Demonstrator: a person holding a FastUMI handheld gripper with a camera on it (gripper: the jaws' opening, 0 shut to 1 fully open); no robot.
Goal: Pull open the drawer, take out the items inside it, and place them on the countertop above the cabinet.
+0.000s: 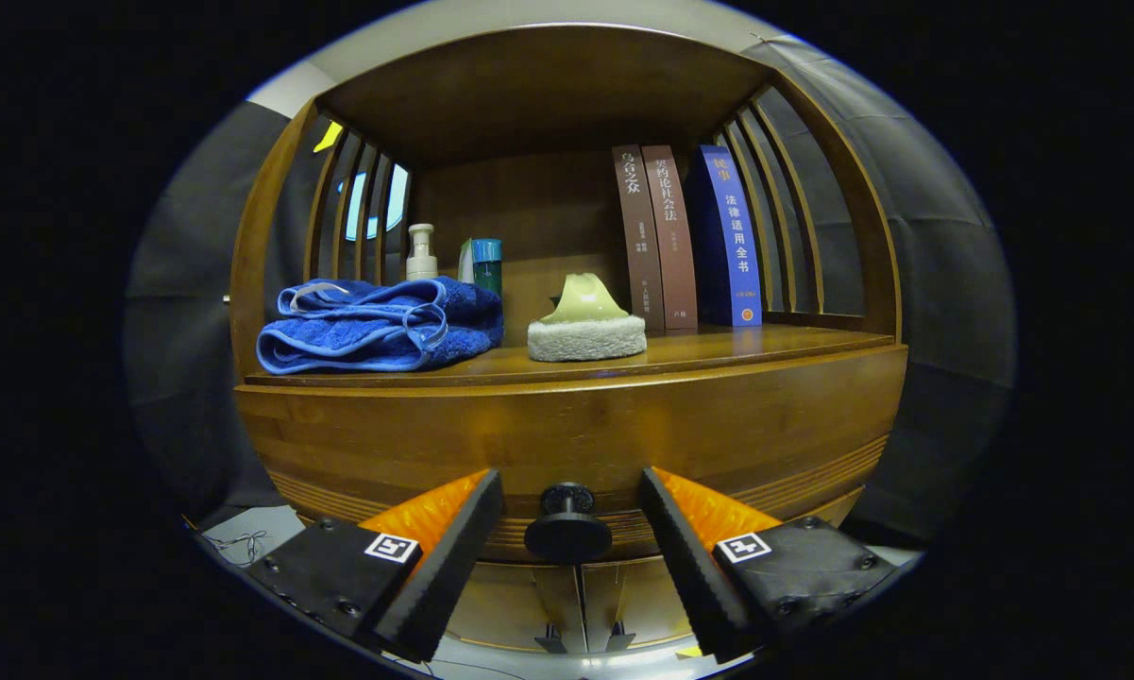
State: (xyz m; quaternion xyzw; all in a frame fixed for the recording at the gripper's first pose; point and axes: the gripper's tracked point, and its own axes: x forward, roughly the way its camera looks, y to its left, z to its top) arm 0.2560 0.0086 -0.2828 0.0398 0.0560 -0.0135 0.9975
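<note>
we see the gripper facing the wooden cabinet head on, its jaws apart, one on each side of the dark round drawer knob. the knob sits between them with a clear gap on both sides, so neither finger touches it. the drawer front looks flush with the cabinet, closed. above it, on the tabletop, a folded blue towel lies to the left, and a pale green scrubber with a white fuzzy base rests near the middle, apart from the towel. behind the towel stand a white pump bottle and a teal container. to the right three books stand upright against the slatted side, two brown and one blue.
</note>
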